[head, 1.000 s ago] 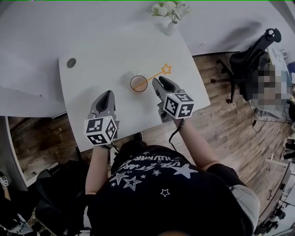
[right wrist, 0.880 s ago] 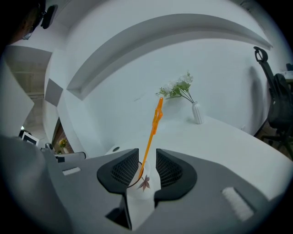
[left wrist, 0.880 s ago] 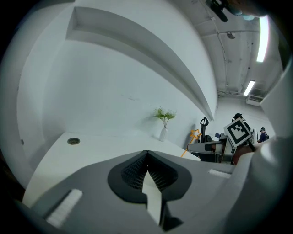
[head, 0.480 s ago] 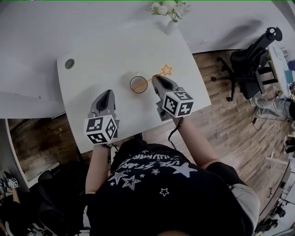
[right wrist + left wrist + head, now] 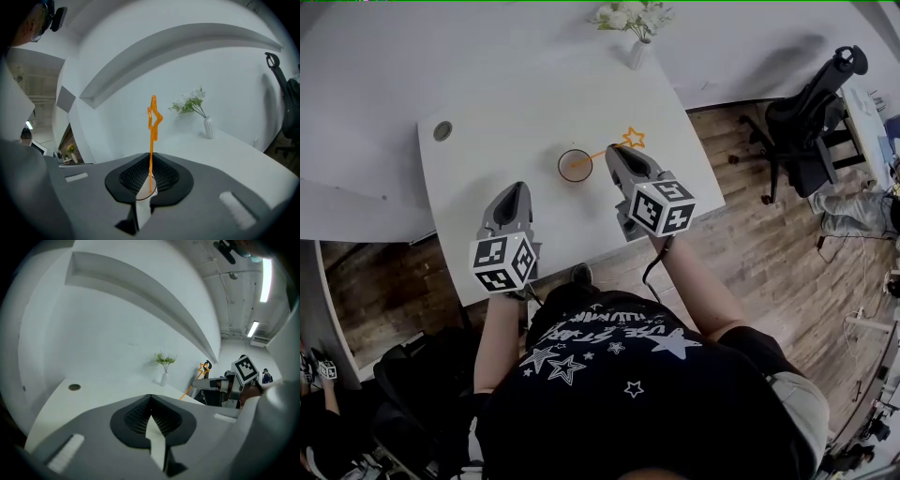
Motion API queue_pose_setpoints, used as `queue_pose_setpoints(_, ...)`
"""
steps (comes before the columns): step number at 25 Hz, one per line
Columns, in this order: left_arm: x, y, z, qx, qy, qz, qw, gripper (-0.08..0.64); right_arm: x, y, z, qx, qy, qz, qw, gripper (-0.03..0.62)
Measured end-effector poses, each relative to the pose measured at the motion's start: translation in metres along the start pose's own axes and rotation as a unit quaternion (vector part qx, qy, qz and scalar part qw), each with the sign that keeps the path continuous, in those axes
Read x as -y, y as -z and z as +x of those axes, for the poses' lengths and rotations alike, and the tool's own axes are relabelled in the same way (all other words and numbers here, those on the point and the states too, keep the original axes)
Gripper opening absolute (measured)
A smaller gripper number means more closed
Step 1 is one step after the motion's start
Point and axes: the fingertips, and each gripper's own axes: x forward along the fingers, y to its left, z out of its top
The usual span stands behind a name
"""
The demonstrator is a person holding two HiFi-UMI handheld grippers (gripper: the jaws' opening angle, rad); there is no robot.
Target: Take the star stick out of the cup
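A cup [image 5: 575, 165] with a dark rim stands on the white table [image 5: 506, 103]. An orange star stick [image 5: 598, 154] leans out of it to the right, its star [image 5: 633, 138] at the top. My right gripper [image 5: 613, 151] is at the stick's shaft just right of the cup. In the right gripper view the star stick [image 5: 152, 136] rises from between the jaws of my right gripper [image 5: 150, 176], which are closing onto it, with the cup [image 5: 146, 191] seen below them. My left gripper [image 5: 517, 191] hovers near the table's front edge, shut and empty; its pads [image 5: 157, 420] meet.
A white vase of flowers [image 5: 639, 49] stands at the table's far edge. A round cable grommet [image 5: 442, 130] sits at the far left. A black office chair [image 5: 811, 112] is on the wooden floor to the right. The table's right edge lies close to my right gripper.
My right gripper has moved forward to the stick and its jaws have closed around the shaft. The left gripper has stayed where it was.
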Motion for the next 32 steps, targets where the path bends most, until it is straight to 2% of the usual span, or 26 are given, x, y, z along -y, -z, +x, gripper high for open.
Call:
queue_pose_setpoints(8, 0.029, -0.013, -0.030, 0.024, 0.005, 0.017, 0.9995, 0.003, -0.024, -0.039, -0.047, 0.057, -0.016, -0.026, 0.998, 0.032)
queue_pose_setpoints(14, 0.054, -0.015, -0.059, 0.040, 0.006, 0.027, 0.9988, 0.003, -0.040, -0.048, -0.093, 0.084, -0.025, -0.037, 0.996, 0.032)
queue_pose_setpoints(22, 0.091, 0.002, -0.109, 0.049, 0.003, 0.026, 0.9985, 0.003, -0.051, -0.035, -0.164, 0.094, -0.027, -0.038, 0.995, 0.032)
queue_pose_setpoints(32, 0.136, 0.031, -0.180, 0.055, -0.005, 0.033, 0.9979, 0.003, -0.072, -0.001, -0.240, 0.088, -0.039, -0.039, 0.995, 0.032)
